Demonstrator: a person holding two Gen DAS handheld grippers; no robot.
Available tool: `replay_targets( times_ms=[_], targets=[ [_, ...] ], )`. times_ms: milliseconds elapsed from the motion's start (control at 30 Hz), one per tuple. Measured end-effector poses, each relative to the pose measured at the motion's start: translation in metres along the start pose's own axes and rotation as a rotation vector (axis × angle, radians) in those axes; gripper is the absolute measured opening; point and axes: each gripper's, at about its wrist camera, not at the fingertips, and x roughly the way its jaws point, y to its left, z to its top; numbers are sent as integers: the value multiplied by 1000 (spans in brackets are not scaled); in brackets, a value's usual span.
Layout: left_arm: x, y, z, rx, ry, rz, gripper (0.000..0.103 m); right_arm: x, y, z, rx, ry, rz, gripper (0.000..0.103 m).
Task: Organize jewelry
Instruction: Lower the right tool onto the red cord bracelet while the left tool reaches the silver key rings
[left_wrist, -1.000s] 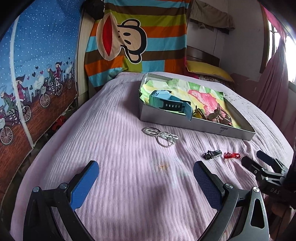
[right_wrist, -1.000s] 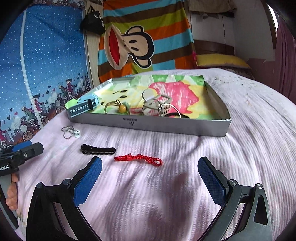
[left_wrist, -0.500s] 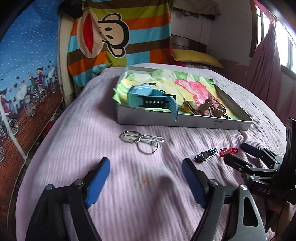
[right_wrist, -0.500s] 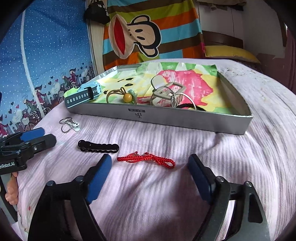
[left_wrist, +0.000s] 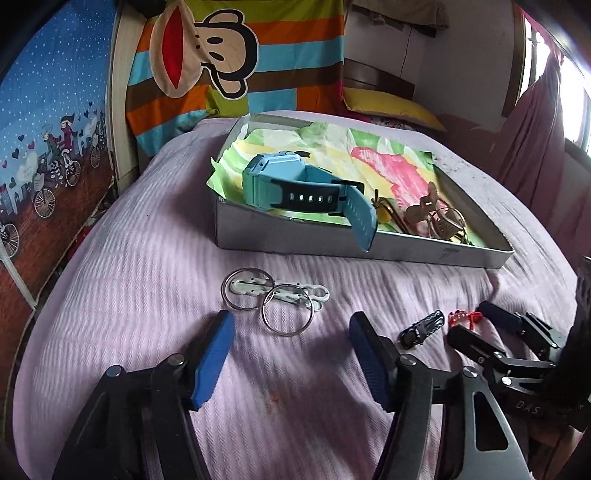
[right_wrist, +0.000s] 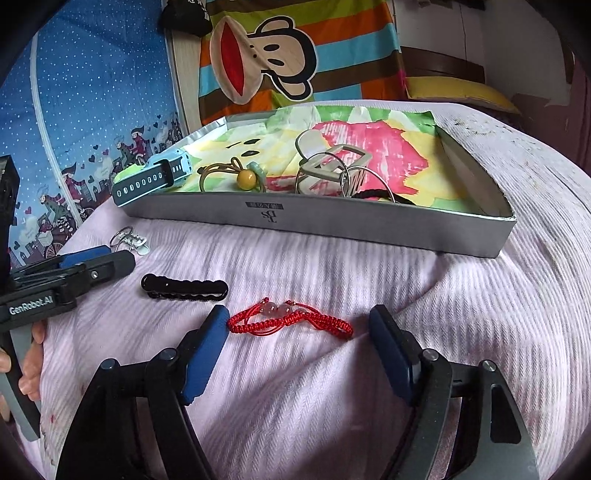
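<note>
Pickup step, both my grippers gaping and empty: right gripper (right_wrist: 297, 325) straddles the red bracelet (right_wrist: 290, 322) on the bedspread (right_wrist: 480, 314) before the tray's (right_wrist: 332, 221) near wall, left gripper (left_wrist: 291, 332) faces the key rings (left_wrist: 273, 299); next, lower, pinch, lift into tray.

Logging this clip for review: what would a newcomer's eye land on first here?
The silver tray on the pink bedspread, holding a blue watch and rings. Nearer, a red bracelet lies between the open right hand-held gripper fingers. Behind hangs a striped cartoon monkey blanket.
</note>
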Motion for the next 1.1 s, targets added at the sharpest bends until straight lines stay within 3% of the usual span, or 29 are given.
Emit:
replay_targets(
  times_ms=[133, 267, 433, 967, 1100],
  targets=[
    [-1, 4, -1, -18, -13, -10, 52, 0, 0, 0, -1, -2, 4, 62],
    [-1, 7, -3, -30, -19, -30, 37, -1, 0, -1, -4, -1, 7, 61],
    [2, 6, -3, -27, -14, -34, 27, 0, 1, -1, -9, 3, 15, 57],
    [2, 7, -5, -42, -20, -49, 27, 1, 1, -1, -9, 5, 25, 57],
    [2, 7, -4, -43, -22, -51, 27, 2, 1, -1, -9, 5, 35, 48]
  ],
)
